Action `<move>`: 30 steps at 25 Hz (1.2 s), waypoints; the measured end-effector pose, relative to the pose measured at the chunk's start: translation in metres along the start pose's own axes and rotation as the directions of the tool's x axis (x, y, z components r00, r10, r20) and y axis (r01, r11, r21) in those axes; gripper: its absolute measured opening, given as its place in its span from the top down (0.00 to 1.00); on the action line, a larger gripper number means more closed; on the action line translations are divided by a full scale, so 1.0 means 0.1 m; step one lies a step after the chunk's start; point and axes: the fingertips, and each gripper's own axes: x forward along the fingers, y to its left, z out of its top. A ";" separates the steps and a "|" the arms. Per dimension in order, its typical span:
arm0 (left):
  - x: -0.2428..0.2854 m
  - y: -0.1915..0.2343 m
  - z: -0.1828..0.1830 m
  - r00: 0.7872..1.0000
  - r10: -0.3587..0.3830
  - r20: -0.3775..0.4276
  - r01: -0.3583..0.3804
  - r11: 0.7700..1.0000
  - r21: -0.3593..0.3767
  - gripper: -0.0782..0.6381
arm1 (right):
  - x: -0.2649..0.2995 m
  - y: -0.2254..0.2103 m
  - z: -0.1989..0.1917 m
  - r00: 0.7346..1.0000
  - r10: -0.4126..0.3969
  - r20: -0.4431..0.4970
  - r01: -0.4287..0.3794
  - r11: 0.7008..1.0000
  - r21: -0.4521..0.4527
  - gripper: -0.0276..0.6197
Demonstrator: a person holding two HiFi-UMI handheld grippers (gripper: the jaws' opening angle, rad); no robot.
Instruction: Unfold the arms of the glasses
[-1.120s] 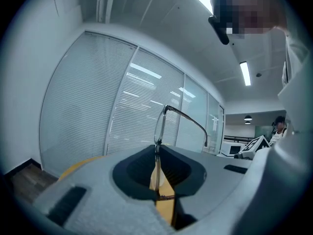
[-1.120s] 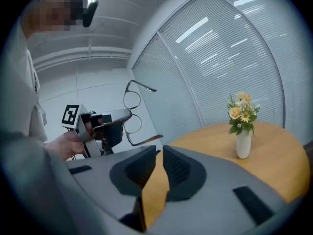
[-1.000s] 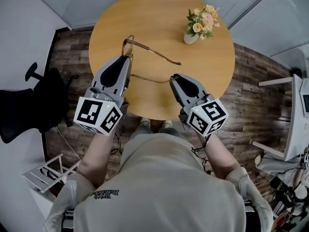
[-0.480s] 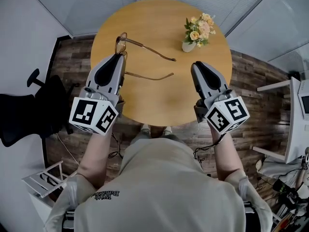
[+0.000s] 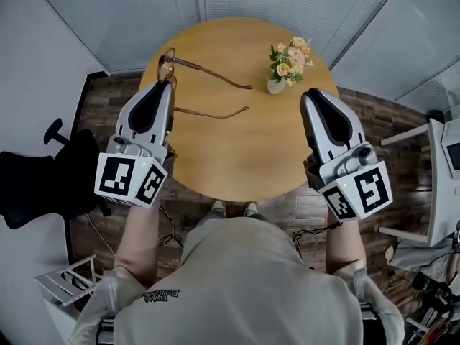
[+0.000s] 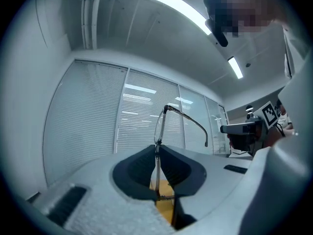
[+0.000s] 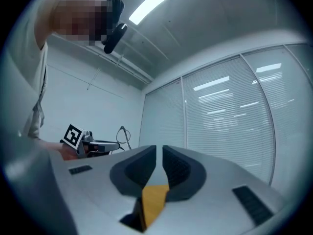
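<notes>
My left gripper [image 5: 167, 83] is shut on the front frame of thin brown metal glasses [image 5: 215, 75] and holds them in the air above the round wooden table [image 5: 237, 149]. Both arms of the glasses stick out to the right, spread apart from the lenses. In the left gripper view the frame [image 6: 159, 126] stands upright between the pads of that gripper [image 6: 156, 153], one arm curving off to the right. My right gripper [image 5: 314, 93] hangs well to the right of the glasses, touching nothing. Its jaws [image 7: 159, 153] are all but closed, with nothing between them.
A small white vase of flowers [image 5: 287, 60] stands on the far right part of the table, between the glasses' arm tips and my right gripper. A black office chair [image 5: 36, 171] is at the left, a white shelf [image 5: 431, 185] at the right, window blinds behind.
My right gripper left the tip of the nearer arm, swung right and rose. My left gripper rose too, carrying the glasses with both arms spread.
</notes>
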 end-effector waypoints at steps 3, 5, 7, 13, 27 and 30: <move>-0.03 -0.05 0.11 1.000 -0.006 0.017 0.005 1.000 0.016 0.83 | -0.06 0.02 0.16 1.000 0.000 0.031 0.001 1.000 -0.018 0.87; -0.07 -0.08 0.14 1.000 -0.008 0.018 0.007 1.000 0.019 0.83 | -0.11 0.02 0.23 0.999 -0.006 0.048 0.007 1.000 -0.022 0.87; -0.12 -0.11 0.13 1.000 -0.008 0.014 0.008 1.000 0.017 0.83 | -0.15 0.01 0.26 0.998 -0.018 0.063 0.020 0.999 -0.030 0.88; -0.24 -0.19 -0.01 1.000 -0.022 -0.004 0.022 1.000 0.000 0.83 | -0.22 0.00 0.14 0.999 -0.035 0.035 0.036 0.999 -0.039 0.89; -0.33 -0.25 -0.29 0.999 -0.024 -0.046 0.023 1.000 -0.019 0.83 | -0.28 0.11 -0.27 0.998 -0.006 -0.066 0.006 1.000 0.000 0.90; -0.33 -0.25 -0.30 0.998 -0.022 -0.051 0.022 1.000 -0.017 0.83 | -0.29 0.10 -0.30 0.998 0.001 -0.070 0.000 1.000 0.007 0.90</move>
